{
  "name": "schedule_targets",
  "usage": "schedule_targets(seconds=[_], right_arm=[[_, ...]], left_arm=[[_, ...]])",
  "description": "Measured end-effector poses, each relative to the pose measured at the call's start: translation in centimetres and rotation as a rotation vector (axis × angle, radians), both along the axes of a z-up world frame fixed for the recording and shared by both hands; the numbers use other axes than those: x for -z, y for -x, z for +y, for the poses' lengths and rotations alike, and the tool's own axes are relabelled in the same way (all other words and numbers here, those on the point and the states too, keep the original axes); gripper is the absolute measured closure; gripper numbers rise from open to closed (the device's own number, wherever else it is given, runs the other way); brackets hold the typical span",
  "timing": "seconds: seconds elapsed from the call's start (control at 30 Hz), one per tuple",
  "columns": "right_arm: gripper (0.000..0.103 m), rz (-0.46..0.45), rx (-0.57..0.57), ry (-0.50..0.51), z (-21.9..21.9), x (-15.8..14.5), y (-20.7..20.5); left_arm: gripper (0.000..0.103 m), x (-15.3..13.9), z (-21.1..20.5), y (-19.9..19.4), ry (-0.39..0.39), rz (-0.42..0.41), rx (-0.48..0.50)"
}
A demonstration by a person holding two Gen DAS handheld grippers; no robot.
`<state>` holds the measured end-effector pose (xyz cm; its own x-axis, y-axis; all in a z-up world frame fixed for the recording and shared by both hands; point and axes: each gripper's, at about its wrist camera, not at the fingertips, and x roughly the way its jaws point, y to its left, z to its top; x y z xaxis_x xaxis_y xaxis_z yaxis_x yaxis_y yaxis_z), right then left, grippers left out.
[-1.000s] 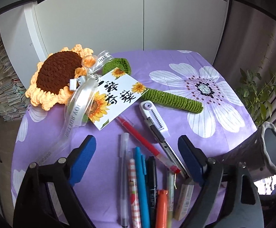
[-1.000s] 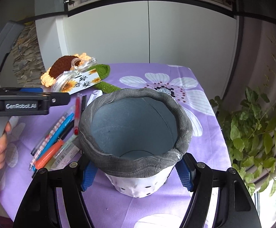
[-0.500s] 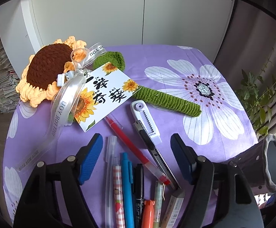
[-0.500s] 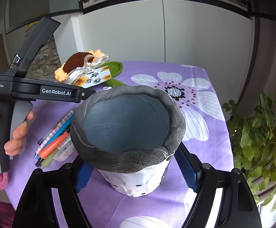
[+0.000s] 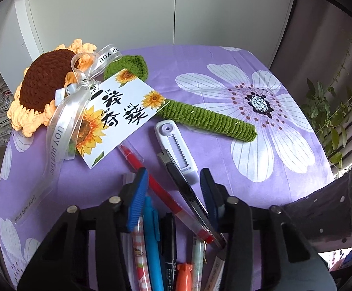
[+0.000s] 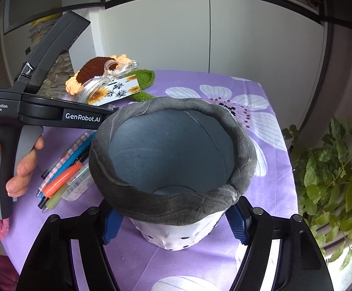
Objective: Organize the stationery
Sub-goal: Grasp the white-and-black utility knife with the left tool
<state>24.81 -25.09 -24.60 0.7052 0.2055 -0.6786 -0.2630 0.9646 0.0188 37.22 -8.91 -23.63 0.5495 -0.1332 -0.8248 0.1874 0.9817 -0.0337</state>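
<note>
**Left tool closing over the pens**

Left tool (image 5: 173,194) has just been narrowing its jaws, with the red pen (image 5: 161,191) and the cutter (image 5: 180,167) lying between the pads; neither pad clearly presses on them yet, so nothing is gripped. The risk, as I judge it, is a mixed catch: both lie crossed in the gap, so the pads may pinch the two together, or nip only the cutter's blade end and let it swivel out. The blue pen (image 5: 153,240) and the other pens lie close under the tool, near its base. Right tool (image 6: 173,223) is pinching the pot (image 6: 176,230) low on its wall, mouth open, off to the left tool's right on the counter (image 5: 224,60).
</note>
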Motion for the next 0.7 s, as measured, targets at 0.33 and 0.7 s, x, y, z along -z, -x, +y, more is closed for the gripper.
schedule_targets(seconds=[0.33, 0.7], right_arm=[[0.029, -0.021, -0.003, -0.001, 0.1, -0.4, 0.3], [0.029, -0.032, -0.002, 0.002, 0.1, -0.5, 0.4]], left_arm=[[0.085, -0.1, 0.3, -1.1, 0.048, 0.013, -0.027], [0.092, -5.2, 0.4, 3.0, 0.072, -0.157, 0.032]])
